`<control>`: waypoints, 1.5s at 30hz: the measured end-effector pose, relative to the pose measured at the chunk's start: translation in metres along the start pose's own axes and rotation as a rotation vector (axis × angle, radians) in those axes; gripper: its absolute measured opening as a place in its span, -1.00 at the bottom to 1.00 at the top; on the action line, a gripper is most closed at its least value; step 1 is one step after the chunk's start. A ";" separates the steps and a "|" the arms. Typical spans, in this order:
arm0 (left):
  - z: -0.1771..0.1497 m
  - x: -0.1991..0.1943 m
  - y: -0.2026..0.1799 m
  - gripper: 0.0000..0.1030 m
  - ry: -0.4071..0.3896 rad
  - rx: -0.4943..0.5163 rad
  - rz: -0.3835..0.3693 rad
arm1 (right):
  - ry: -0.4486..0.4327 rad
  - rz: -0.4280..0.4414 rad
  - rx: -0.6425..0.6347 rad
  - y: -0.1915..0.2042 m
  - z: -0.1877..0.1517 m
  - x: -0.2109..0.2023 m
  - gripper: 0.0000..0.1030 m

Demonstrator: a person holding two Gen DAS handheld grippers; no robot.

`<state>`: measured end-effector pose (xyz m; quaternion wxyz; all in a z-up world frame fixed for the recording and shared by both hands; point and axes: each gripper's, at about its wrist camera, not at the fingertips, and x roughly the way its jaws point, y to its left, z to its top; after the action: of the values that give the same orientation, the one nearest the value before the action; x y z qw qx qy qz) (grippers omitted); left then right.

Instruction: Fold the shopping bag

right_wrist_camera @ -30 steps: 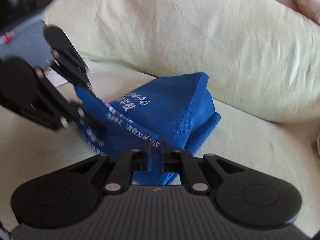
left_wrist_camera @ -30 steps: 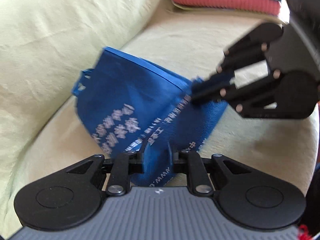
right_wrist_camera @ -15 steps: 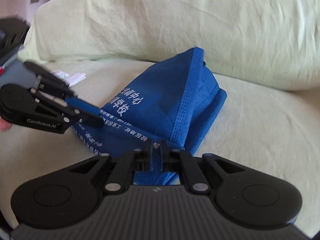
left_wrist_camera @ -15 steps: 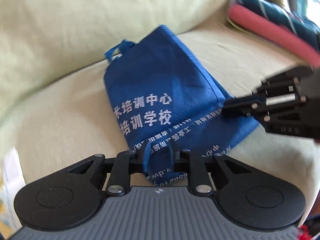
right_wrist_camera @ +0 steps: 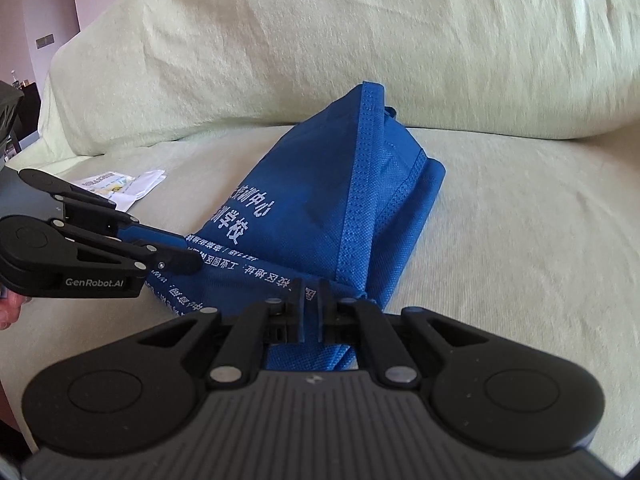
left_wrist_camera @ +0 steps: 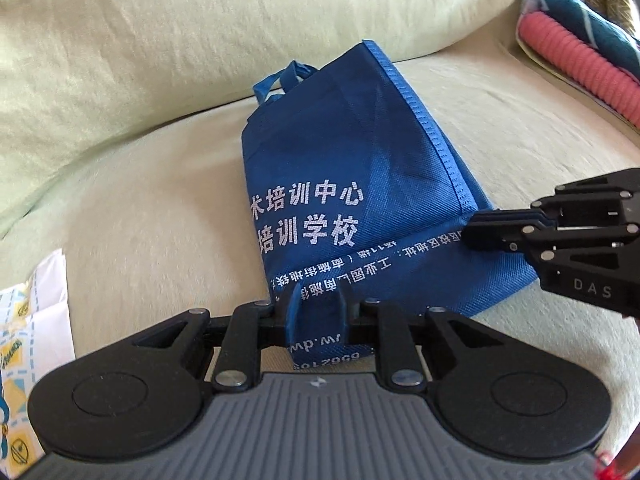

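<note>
Far to the left of the left gripper (left_wrist_camera: 316, 312), white printed papers (left_wrist_camera: 32, 340) lie on the pale green sofa seat (left_wrist_camera: 152, 216). The left gripper itself is clamped on the near edge of the blue shopping bag (left_wrist_camera: 344, 184), a bunched fold of fabric pinched between its narrowly parted fingers. Ahead of it the bag lies on the seat, folded over, white lettering facing up, with a handle loop (left_wrist_camera: 286, 78) sticking out at the far end against the back cushion (left_wrist_camera: 200, 32). To its right, the right gripper (left_wrist_camera: 472, 232) reaches in from the side, its fingers drawn nearly together on the bag's right corner. Farther right and back, a stack of folded textiles (left_wrist_camera: 584, 52), pink under teal, rests on the sofa.

In the right wrist view, the left gripper (right_wrist_camera: 188, 258) comes in from the left, pinching the bag's edge. The right gripper (right_wrist_camera: 310, 304) grips a thin layer of the shopping bag (right_wrist_camera: 320, 216) between almost closed fingers; the bag rises ahead of it in a peaked fold toward the cushion.
</note>
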<state>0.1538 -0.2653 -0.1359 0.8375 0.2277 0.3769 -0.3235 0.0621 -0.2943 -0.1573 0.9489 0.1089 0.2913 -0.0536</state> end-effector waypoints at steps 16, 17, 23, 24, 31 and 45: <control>0.001 0.001 -0.001 -0.58 0.009 -0.036 0.007 | 0.077 -0.144 0.084 0.018 0.014 0.008 -0.96; 0.001 0.001 -0.001 -0.58 0.010 -0.037 0.009 | 0.081 -0.149 0.077 0.019 0.015 0.008 -0.96; 0.001 0.001 -0.004 -0.58 0.009 -0.042 0.027 | 0.088 -0.139 0.075 0.016 0.015 0.008 -0.96; 0.001 0.001 -0.005 -0.58 0.010 -0.042 0.032 | 0.090 -0.139 0.073 0.015 0.016 0.008 -0.96; 0.005 0.001 -0.012 -0.62 0.026 -0.031 0.070 | 0.103 -0.143 0.055 0.017 0.019 0.008 -0.96; 0.013 0.002 -0.027 -0.60 0.068 -0.090 0.175 | 0.110 -0.082 0.071 0.007 0.019 0.008 -0.96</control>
<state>0.1420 -0.2923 -0.1331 0.8587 0.2329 0.3980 -0.2238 0.0805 -0.2924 -0.1450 0.9241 0.1331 0.3449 -0.0965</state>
